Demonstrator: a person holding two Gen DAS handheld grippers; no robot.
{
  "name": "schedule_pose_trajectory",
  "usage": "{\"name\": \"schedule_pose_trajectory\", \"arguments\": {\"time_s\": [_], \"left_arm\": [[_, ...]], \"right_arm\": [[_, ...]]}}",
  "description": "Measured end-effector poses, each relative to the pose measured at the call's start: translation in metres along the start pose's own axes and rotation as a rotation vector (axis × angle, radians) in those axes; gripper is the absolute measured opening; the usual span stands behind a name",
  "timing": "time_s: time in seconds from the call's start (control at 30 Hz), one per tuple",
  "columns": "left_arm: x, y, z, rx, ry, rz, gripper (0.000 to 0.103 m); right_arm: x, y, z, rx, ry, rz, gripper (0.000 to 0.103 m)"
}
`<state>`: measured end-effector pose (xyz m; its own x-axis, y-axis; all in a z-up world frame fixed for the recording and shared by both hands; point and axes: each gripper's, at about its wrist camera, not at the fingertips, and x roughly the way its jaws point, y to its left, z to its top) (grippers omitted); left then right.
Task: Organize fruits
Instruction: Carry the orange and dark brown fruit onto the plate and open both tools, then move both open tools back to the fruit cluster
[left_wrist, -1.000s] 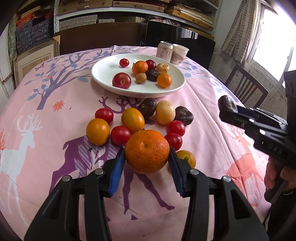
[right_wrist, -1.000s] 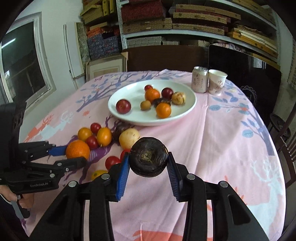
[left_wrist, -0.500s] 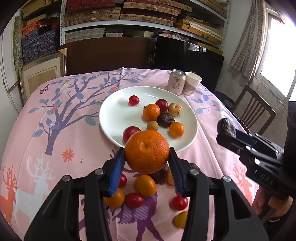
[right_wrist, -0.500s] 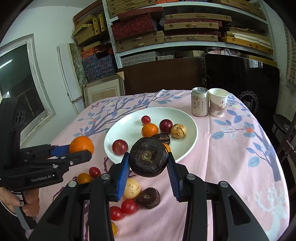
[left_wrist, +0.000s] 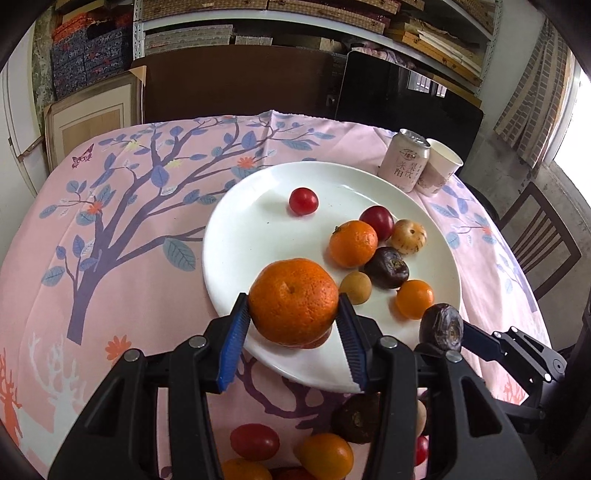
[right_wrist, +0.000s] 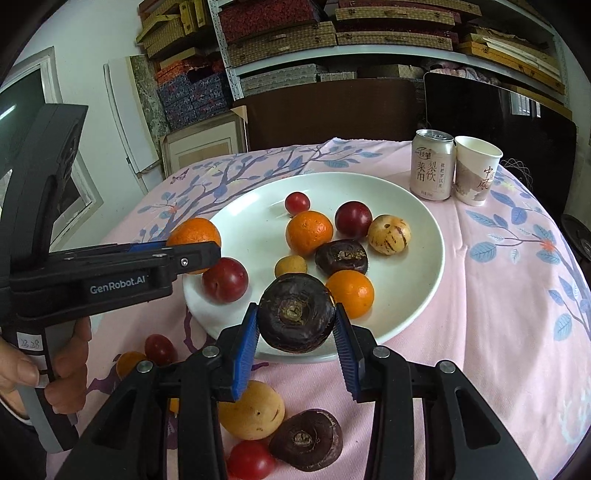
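Observation:
My left gripper is shut on a large orange and holds it over the near left edge of the white plate. My right gripper is shut on a dark purple fruit above the plate's near rim. In the left wrist view the right gripper shows at the right with its dark fruit. The plate carries several fruits: a small orange, a red plum, a cherry tomato, a dark fruit.
A drink can and a paper cup stand behind the plate at the right. Several loose fruits lie on the pink tablecloth near me, among them a yellow one and a dark one. A chair stands at the right.
Both grippers have moved forward with their fruits, from above the loose fruits to over the plate's near side.

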<state>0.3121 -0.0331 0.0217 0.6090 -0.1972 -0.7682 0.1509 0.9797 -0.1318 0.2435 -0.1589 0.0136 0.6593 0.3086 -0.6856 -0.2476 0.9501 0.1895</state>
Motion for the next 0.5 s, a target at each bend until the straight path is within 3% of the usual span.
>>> {"name": "schedule_pose_trajectory", "arguments": {"time_s": [0.1,0.13,0.2,0.27,0.5], "left_arm": [[0.005,0.000,0.004,0.004,-0.007,0.009,0.047],[0.007,0.000,0.006,0.000,-0.007,0.007,0.054],[0.007,0.000,0.008,0.007,-0.027,0.015,0.067],[0.005,-0.001,0.009,0.010,-0.047,0.040,0.073],[-0.014,0.003,-0.006,-0.009,-0.065,0.023,0.076]], "right_arm": [[0.007,-0.002,0.000,-0.005,-0.003,-0.010,0.045],[0.009,-0.002,0.000,-0.010,-0.005,-0.015,0.058],[0.008,-0.004,-0.001,-0.011,-0.027,-0.033,0.065],[0.005,-0.007,-0.002,-0.001,-0.021,-0.008,0.065],[-0.006,-0.016,-0.006,0.044,-0.013,0.043,0.065]]}}
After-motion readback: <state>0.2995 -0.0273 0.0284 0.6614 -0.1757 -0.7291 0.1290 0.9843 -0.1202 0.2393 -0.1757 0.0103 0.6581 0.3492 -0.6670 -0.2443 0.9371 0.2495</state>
